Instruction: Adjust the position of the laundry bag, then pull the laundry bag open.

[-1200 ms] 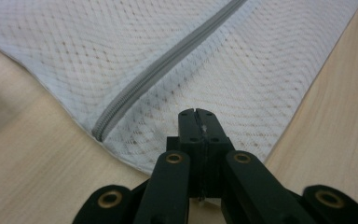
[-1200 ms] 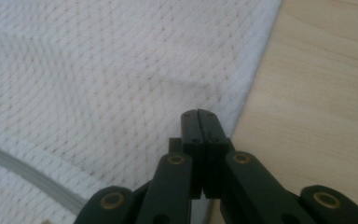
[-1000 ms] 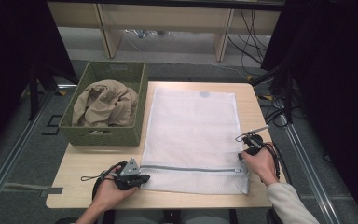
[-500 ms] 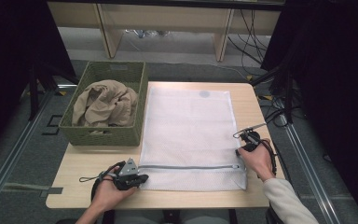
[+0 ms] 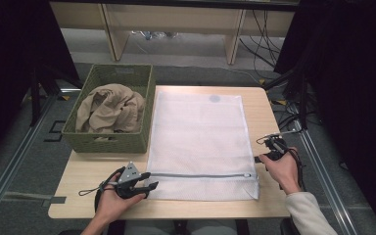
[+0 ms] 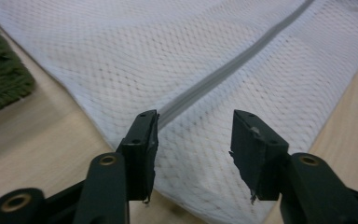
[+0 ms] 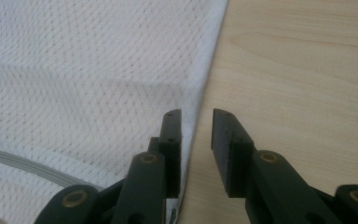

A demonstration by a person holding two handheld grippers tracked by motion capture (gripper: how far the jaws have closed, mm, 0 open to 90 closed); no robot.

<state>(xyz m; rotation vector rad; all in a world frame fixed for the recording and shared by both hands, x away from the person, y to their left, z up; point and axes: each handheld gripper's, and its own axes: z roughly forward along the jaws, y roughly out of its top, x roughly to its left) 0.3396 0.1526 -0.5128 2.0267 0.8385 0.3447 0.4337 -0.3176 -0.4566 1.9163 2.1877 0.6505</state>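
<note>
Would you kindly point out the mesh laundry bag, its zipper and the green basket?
mesh laundry bag (image 5: 200, 137), high view, middle of its white mesh.
zipper (image 5: 200, 175), high view, midway along the grey strip.
green basket (image 5: 107, 143), high view, near wall.

free: bare table (image 5: 267, 122) right of mesh bag (image 5: 200, 137) | obstacle: basket (image 5: 108, 142) at left

This looks like a lab or recording room: black curtains (image 5: 10, 58) hang at both sides of the frame, loose cables (image 5: 259, 34) lie on the grey floor (upper right), and a plain wooden table (image 5: 269, 205) stands in the middle.
</note>
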